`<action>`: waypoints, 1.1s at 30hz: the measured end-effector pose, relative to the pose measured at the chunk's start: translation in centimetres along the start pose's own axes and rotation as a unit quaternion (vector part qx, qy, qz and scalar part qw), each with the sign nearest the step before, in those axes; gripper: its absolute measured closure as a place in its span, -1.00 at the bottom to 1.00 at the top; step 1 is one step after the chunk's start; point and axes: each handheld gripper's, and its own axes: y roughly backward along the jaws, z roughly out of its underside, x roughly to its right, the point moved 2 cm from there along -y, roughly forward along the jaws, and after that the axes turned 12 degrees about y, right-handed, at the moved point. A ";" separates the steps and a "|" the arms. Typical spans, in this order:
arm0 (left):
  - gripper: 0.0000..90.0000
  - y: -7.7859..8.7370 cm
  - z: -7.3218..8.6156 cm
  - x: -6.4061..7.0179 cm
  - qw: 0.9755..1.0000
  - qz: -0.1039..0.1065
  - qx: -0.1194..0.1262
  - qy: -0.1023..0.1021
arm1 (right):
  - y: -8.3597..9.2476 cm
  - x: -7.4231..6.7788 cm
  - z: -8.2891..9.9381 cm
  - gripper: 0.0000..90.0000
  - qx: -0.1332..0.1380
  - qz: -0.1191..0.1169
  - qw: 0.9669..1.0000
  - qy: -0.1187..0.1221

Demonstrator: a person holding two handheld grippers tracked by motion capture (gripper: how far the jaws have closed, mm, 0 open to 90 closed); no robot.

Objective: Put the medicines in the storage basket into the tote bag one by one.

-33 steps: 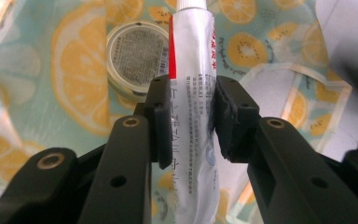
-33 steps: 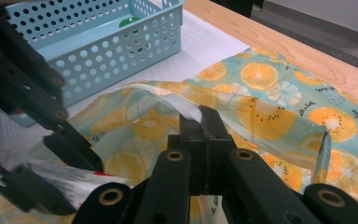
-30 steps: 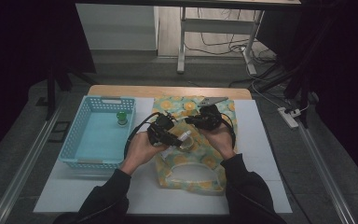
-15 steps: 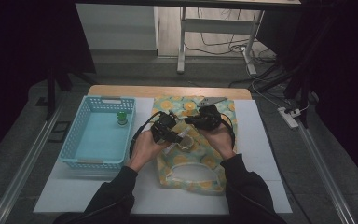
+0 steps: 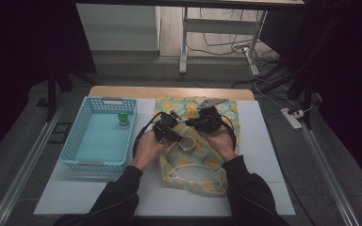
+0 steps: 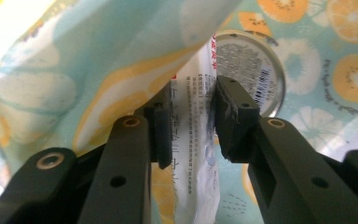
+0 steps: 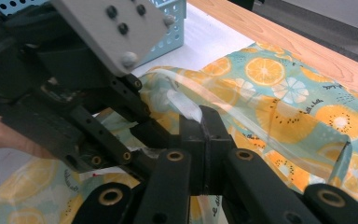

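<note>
We had the work laid out on the desk [image 5: 264,141], on a white sheet, with a blue basket [image 5: 99,141] at the left that carried one small green-capped thing [image 5: 122,118] near its far wall. Beside it lay the fruit-print bag [image 5: 193,165], its mouth turned toward us, and both our hands were busy over its middle. Judging by how things lay, we were midway: the bag was held open but the load was not yet inside. Our right gripper [image 7: 204,140] was clenched tight on a fold of clear film [image 7: 242,109] at the bag's edge, its pads pressed together with the thin material pinched between them, and this seemed to hold the opening up. Our left gripper [image 6: 192,121] was grasping a white printed packet [image 6: 196,154], its jaws standing part-way apart with the packet upright between the pads, under a lifted flap of the printed cloth. Just past that packet, in the left gripper view, we saw the round foil-topped lid of a small tub [image 6: 249,65] with a barcode, resting against the cloth; from above the tub [image 5: 187,142] sat between the two grippers. What was left, as we judged it, was to push the packet fully in, let go, and then release the film. We could not tell whether anything else was already in the bag.
</note>
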 end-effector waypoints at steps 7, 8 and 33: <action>0.47 -0.2 0.1 -0.3 1.000 -0.010 0.011 -0.008 | -0.1 -0.1 0.0 0.99 -0.001 -0.001 1.000 0.002; 0.41 -0.1 0.1 -0.3 1.000 -0.008 0.013 -0.011 | -0.1 -0.1 0.0 0.99 -0.002 -0.001 1.000 0.002; -0.49 3.1 2.0 0.6 0.996 0.058 0.048 -0.048 | 0.0 0.0 0.0 0.99 -0.001 -0.002 1.000 0.000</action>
